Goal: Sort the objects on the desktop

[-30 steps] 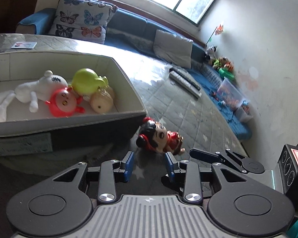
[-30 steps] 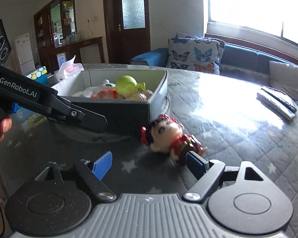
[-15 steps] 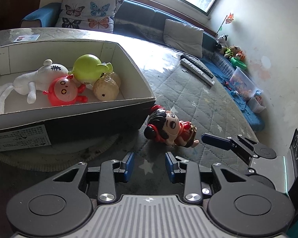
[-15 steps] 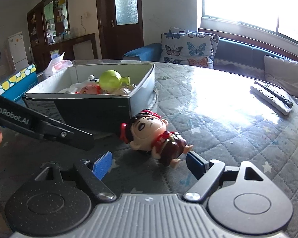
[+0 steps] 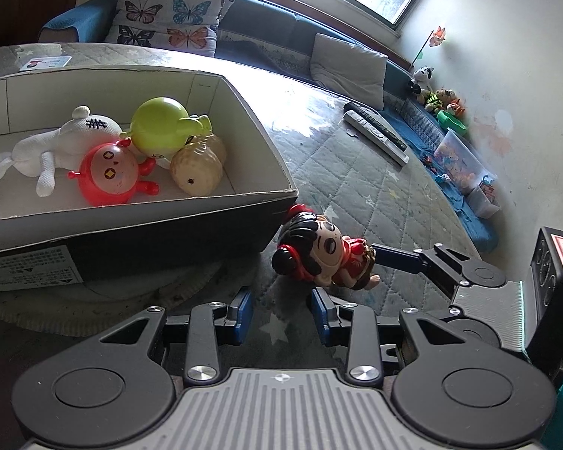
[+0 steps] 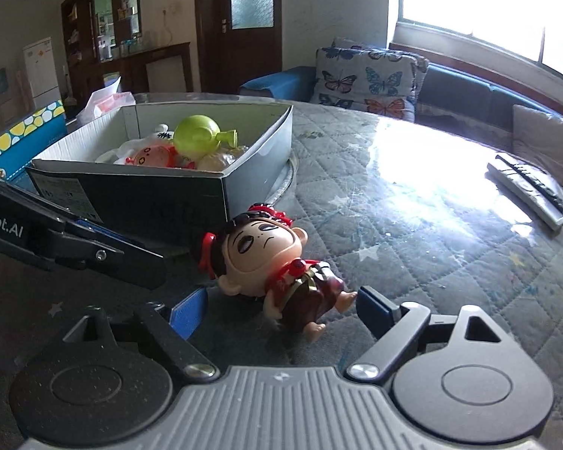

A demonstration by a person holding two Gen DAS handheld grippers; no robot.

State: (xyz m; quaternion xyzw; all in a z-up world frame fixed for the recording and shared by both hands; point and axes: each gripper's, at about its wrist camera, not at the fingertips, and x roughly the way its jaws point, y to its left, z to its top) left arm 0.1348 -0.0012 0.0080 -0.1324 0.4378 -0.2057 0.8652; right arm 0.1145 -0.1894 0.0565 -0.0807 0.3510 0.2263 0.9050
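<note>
The right gripper [image 6: 281,309] has its jaws spread wide, and they have just been opening further; the doll figure [image 6: 272,262] lies on its side between the blue pads, legs toward the camera, and neither pad presses on it, so nothing is held yet. The spread makes sense: the doll's head is broad, and the jaws need room to pass either side of the body before closing, which I judge to be the next move. The left gripper [image 5: 281,313] hangs just short of the same doll with its jaws parted on nothing, likely kept out of the way while the other one takes the toy. The doll rests on the quilted worktop [image 6: 413,232] right at the near corner of the cardboard box [image 5: 161,232], close enough that lifting it over the wall should be a short move. Inside the box lie a white plush toy [image 5: 56,144], a red round figure [image 5: 109,174], a green round toy [image 5: 159,125] and a tan ridged piece [image 5: 195,168], huddled toward the box's right end, so the left end has free room for the doll. Two remote controls [image 5: 375,131] lie well apart, toward the far edge of the worktop
</note>
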